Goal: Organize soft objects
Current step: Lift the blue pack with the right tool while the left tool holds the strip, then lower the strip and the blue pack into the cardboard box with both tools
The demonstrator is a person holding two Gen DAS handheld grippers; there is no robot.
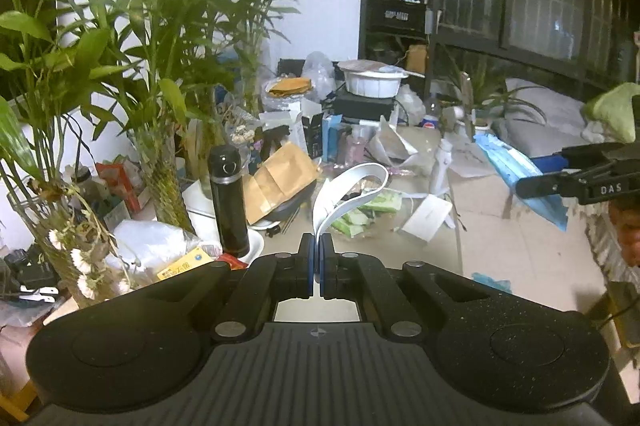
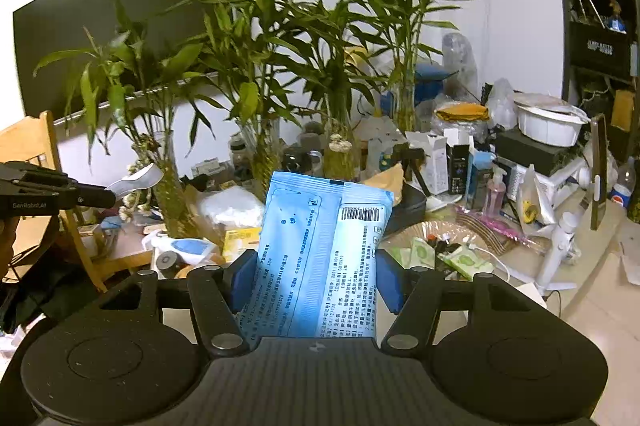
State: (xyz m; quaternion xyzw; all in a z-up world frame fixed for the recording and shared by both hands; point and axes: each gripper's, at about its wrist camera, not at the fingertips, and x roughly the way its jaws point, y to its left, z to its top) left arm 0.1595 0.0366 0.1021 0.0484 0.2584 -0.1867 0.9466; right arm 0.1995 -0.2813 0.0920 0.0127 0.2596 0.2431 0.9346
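Pinching in my left gripper [image 1: 318, 260] a white strap [image 1: 352, 192] looping upward; right gripper [image 2: 316, 280], half-spread, clamping blue packet [image 2: 320, 258] upright.

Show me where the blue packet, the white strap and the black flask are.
Blue packet [image 2: 320, 258]: right wrist view, middle of its printed face, between the fingers.
White strap [image 1: 352, 190]: left wrist view, on the loop above the fingers.
Black flask [image 1: 228, 202]: left wrist view, mid-body.

Glossy blue plastic pack [image 2: 320, 258], smooth white strap [image 1: 348, 194], matt black plastic flask [image 1: 228, 202]
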